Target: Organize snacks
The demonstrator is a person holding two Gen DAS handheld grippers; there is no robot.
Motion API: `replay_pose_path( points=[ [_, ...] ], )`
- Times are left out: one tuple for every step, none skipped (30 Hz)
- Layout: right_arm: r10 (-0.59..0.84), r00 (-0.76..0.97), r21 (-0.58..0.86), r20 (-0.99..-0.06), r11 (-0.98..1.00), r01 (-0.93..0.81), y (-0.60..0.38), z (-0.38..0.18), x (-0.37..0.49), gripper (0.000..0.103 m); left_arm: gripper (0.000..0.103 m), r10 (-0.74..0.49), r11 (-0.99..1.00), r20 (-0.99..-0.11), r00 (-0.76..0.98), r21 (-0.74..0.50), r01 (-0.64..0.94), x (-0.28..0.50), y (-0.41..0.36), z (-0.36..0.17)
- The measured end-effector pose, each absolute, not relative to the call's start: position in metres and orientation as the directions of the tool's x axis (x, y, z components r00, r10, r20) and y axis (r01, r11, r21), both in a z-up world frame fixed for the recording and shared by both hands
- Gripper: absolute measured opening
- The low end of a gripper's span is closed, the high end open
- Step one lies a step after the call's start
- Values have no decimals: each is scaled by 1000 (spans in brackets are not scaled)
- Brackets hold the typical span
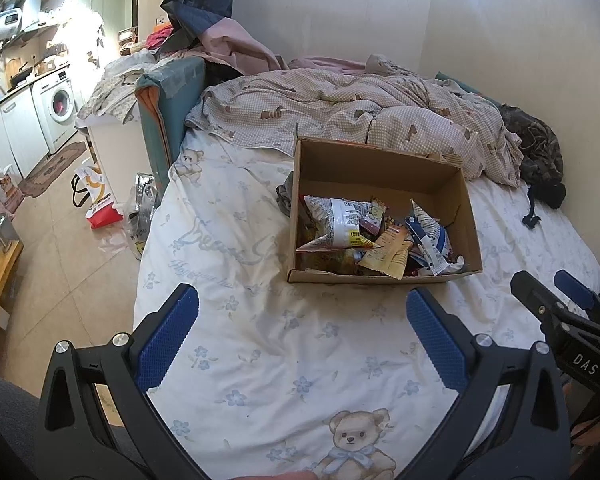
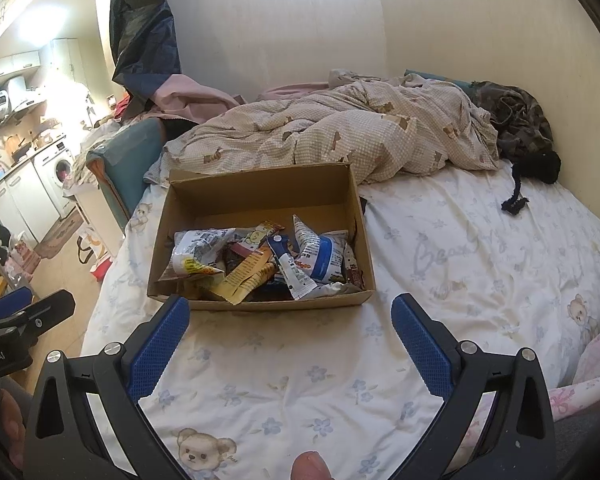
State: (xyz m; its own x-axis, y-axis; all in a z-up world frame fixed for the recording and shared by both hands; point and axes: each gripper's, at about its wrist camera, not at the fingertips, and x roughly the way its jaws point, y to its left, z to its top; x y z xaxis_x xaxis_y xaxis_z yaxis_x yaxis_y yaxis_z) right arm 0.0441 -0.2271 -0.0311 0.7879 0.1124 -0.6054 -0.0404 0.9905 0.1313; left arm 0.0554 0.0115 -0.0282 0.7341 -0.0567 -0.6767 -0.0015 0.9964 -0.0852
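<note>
Counting: one cardboard box (image 2: 260,188) on bed sheet (image 2: 440,240), snack packets (image 2: 260,260) heaped inside at near end (exact count not readable, roughly a dozen, overlapping). Far half of box bare. One crumpled checked duvet (image 2: 340,132) behind box, dark bundle (image 2: 516,120) at its right. Nothing between grippers and box. Left gripper (image 1: 302,328) spread wide, empty, above sheet. Right gripper (image 2: 290,330) likewise spread wide, empty, just short of box's near wall.

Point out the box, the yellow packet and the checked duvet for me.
box (image 2: 260,186): right wrist view, inner back wall.
yellow packet (image 2: 240,280): right wrist view, middle of wrapper.
duvet (image 1: 340,108): left wrist view, middle folds.
</note>
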Motion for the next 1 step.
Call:
replay_pose_path(
  points=[
    [112, 789, 130, -605, 991, -41, -227, -31, 44, 103, 103, -56, 996, -678, 733, -84, -2, 56, 10, -29]
  ],
)
